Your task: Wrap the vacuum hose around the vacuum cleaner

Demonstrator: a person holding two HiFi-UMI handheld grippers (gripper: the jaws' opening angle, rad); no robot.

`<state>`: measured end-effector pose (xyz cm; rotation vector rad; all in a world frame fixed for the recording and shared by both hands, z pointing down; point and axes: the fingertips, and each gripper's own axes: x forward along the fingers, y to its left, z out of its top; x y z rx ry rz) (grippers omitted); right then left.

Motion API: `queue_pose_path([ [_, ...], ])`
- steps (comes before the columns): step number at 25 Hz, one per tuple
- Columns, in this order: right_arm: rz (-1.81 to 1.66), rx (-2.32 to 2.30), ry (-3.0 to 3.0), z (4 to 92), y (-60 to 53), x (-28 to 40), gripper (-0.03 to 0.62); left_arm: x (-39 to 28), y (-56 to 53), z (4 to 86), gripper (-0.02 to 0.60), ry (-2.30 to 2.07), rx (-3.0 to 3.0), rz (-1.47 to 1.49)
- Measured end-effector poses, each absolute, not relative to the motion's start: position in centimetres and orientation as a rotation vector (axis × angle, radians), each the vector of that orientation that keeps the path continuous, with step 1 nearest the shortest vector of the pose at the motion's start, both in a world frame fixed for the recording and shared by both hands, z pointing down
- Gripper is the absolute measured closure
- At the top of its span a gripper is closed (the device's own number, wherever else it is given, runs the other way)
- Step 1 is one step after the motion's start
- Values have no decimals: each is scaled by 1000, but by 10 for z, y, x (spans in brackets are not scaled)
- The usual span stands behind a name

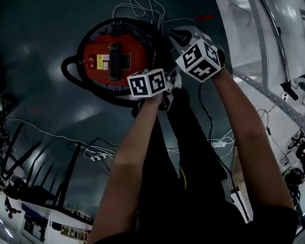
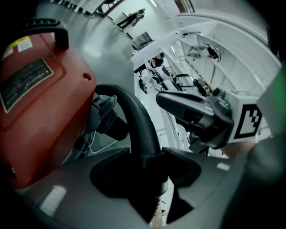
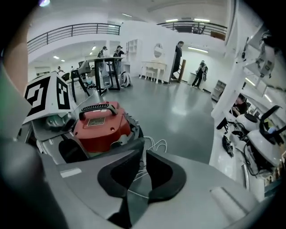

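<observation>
Vacuum cleaner (image 1: 113, 57), upper centre of head view: hose (image 2: 138, 125) seemingly ringing most of its base, last stretch clamped in left gripper (image 2: 149, 172), still to lay; right gripper (image 3: 142, 172) pinched together, empty.

The left tongs (image 2: 152, 165) squeeze a fat black hose (image 2: 138, 120). The hose bends up and over to the left, toward the red vacuum cleaner (image 2: 40, 112). The vacuum cleaner has a black handle (image 2: 49, 29) on top and sits on a shiny grey floor (image 2: 107, 67). On the right, near the hose but not touching it, are the right tongs (image 2: 178, 105) with their black-and-white cube (image 2: 248, 120). White racks (image 2: 192, 53) stand behind.
</observation>
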<state>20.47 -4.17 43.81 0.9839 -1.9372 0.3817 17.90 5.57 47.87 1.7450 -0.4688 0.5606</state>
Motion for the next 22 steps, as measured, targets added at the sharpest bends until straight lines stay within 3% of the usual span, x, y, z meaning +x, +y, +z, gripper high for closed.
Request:
queue_pose_path([
  [15,614,883,-1893,499,-53,189,537,185,25,518,356,-609,1672,561],
  [22,676,891,-1899,509,-68,183,595,188,23,523,356,-618,1662,568],
])
